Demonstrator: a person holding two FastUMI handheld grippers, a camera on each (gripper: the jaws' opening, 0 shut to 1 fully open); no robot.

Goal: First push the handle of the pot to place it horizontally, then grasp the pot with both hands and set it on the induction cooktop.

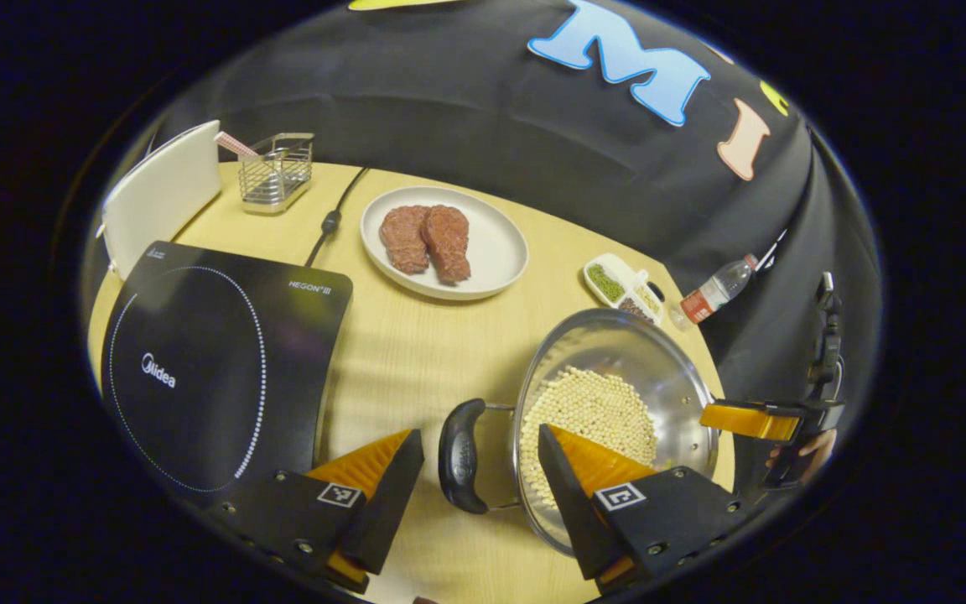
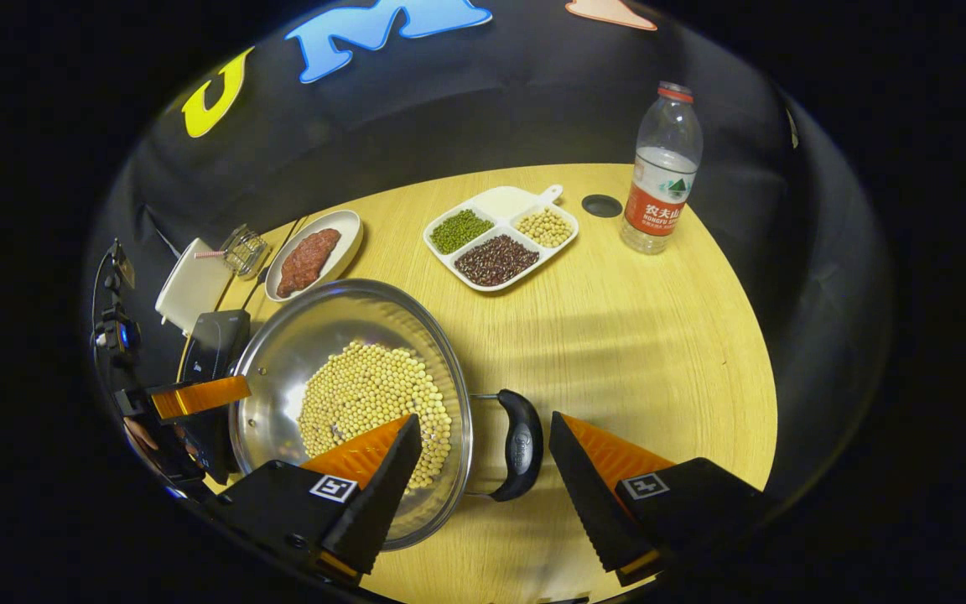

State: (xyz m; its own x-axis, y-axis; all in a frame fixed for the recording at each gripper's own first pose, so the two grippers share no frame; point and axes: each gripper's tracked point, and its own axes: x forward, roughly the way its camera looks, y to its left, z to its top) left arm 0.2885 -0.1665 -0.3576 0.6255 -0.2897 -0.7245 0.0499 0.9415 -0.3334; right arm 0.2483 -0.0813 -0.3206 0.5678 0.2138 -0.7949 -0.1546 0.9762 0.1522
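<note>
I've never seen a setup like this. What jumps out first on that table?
A shiny steel pot full of pale soybeans sits at the near edge of the wooden table, with open tongs straddling each of its black handles: the left tongs and the right tongs. A black induction cooktop waits to the pot's left, and a plate of raw meat lies beyond.

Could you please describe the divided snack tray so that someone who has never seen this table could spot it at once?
Start at the steel pot of pale beans in the middle of the wooden table. Past it, toward the water bottle, lies the white tray. Unlike the round plate of meat, it is sectioned, holding green, dark and pale beans.
</note>
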